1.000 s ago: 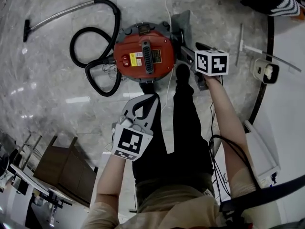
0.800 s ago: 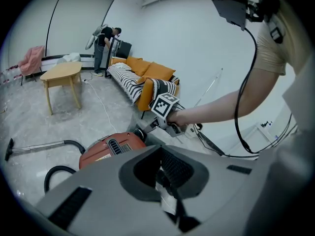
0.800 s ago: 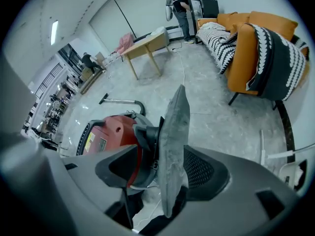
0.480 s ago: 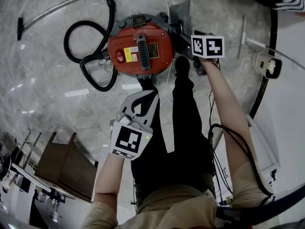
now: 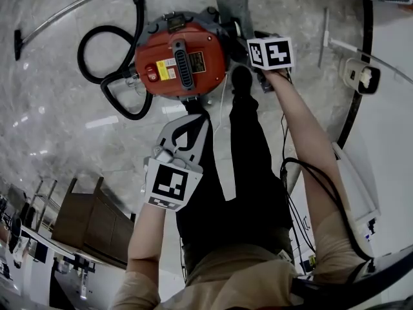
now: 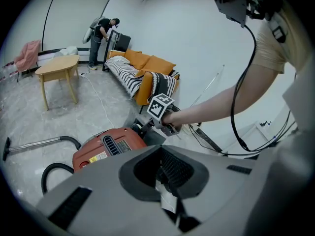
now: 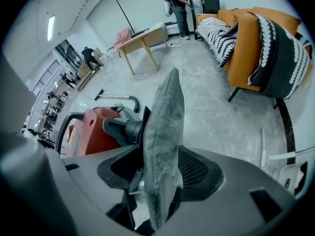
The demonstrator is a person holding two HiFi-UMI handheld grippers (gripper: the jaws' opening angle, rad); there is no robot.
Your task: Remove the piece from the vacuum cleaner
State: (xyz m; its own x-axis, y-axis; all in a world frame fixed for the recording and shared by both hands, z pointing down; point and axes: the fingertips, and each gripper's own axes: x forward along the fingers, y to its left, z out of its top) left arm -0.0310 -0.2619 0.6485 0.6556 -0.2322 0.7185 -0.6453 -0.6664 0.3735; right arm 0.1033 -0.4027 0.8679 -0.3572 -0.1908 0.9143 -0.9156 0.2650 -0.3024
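Large white-walled hall furnished like a living room: orange sofa [image 7: 248, 48], wooden table [image 6: 58, 67], marble floor [image 5: 58, 128]

Bright, even indoor light, strong fisheye distortion

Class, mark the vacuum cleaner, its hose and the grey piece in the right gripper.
vacuum cleaner [image 5: 182, 63]: head view, handle on its red lid.
hose [image 5: 80, 50]: head view, left bend of the loop.
grey piece [image 7: 162, 141]: right gripper view, mesh face between the jaws.
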